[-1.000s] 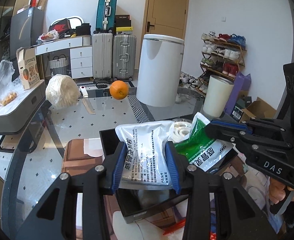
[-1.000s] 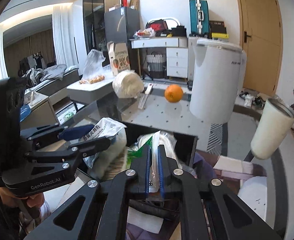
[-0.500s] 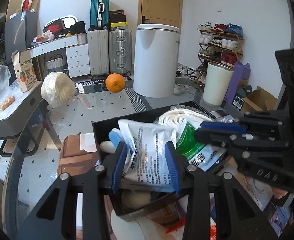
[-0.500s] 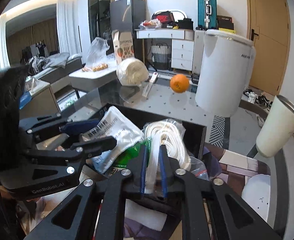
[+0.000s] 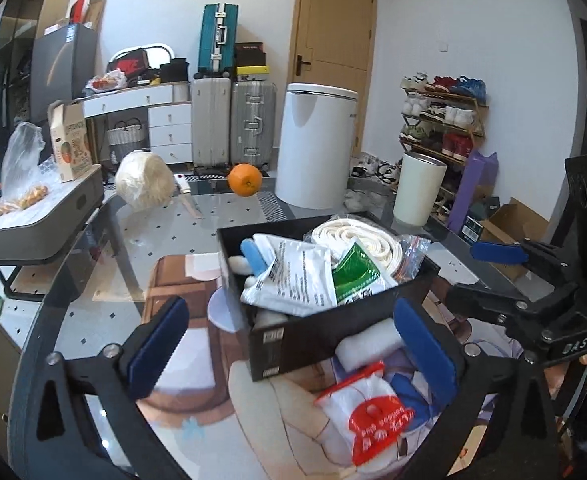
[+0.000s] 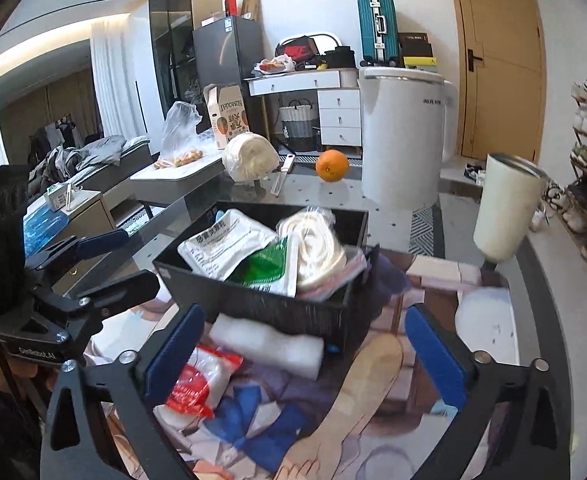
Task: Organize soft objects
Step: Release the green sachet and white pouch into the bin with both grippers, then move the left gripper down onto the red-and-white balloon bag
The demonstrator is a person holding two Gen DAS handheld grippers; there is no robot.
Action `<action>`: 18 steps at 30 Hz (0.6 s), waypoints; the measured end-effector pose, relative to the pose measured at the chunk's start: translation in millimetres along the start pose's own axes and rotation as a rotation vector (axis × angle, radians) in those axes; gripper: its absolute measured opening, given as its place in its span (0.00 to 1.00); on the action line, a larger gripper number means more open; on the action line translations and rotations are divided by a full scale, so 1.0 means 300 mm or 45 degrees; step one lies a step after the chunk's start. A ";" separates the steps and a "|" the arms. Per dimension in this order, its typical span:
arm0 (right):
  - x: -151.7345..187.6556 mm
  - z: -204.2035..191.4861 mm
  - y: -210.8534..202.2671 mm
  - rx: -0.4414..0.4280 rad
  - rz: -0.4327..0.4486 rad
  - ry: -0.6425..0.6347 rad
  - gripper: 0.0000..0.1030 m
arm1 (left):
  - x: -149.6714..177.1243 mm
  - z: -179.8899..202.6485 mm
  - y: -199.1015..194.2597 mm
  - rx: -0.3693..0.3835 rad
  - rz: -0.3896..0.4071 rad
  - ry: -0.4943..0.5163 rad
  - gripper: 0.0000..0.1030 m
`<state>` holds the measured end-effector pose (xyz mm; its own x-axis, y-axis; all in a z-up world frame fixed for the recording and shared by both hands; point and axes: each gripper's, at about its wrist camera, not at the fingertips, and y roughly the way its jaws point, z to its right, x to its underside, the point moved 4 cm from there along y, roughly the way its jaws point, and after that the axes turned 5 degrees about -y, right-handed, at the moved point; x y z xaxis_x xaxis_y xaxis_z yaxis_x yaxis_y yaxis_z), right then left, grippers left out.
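Note:
A black box [image 5: 317, 334] [image 6: 261, 308] stands on the printed mat. In it lie a white printed pouch [image 5: 297, 276] [image 6: 223, 240], a green pouch [image 5: 355, 278] [image 6: 263, 266] and a bagged white rope coil [image 5: 357, 238] [image 6: 315, 246]. A white foam block [image 5: 369, 346] [image 6: 265, 342] and a red-and-white packet [image 5: 367, 416] [image 6: 197, 380] lie on the mat in front of the box. My left gripper [image 5: 293, 350] is open and empty before the box. My right gripper [image 6: 301, 350] is open and empty, also in front of the box.
On the glass table beyond the box are an orange [image 5: 244, 179] [image 6: 332, 165], a white ball of yarn [image 5: 143, 184] [image 6: 249, 158] and a knife [image 5: 189, 200]. A grey tray [image 5: 33, 224] with a plastic bag stands left. A white bin [image 5: 315, 148] and cylinder [image 5: 419, 188] stand behind.
Both grippers have let go of their pouches, which now lie in the box, have opened wide and have pulled back toward the near side of the box.

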<state>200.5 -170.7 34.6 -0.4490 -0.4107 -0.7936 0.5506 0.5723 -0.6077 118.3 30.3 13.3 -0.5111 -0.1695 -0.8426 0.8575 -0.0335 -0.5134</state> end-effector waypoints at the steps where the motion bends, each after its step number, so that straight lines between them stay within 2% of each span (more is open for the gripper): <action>1: 0.005 -0.006 0.000 0.003 -0.013 -0.010 0.99 | 0.007 -0.002 -0.002 -0.014 -0.005 0.004 1.00; 18: 0.056 0.017 -0.008 0.026 -0.087 0.000 0.99 | 0.111 0.055 -0.007 -0.065 -0.073 0.075 1.00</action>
<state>195.2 -182.5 22.4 -0.4861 -0.4484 -0.7501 0.5327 0.5285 -0.6611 100.5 8.5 -10.9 -0.5634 -0.1105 -0.8188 0.8232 0.0087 -0.5676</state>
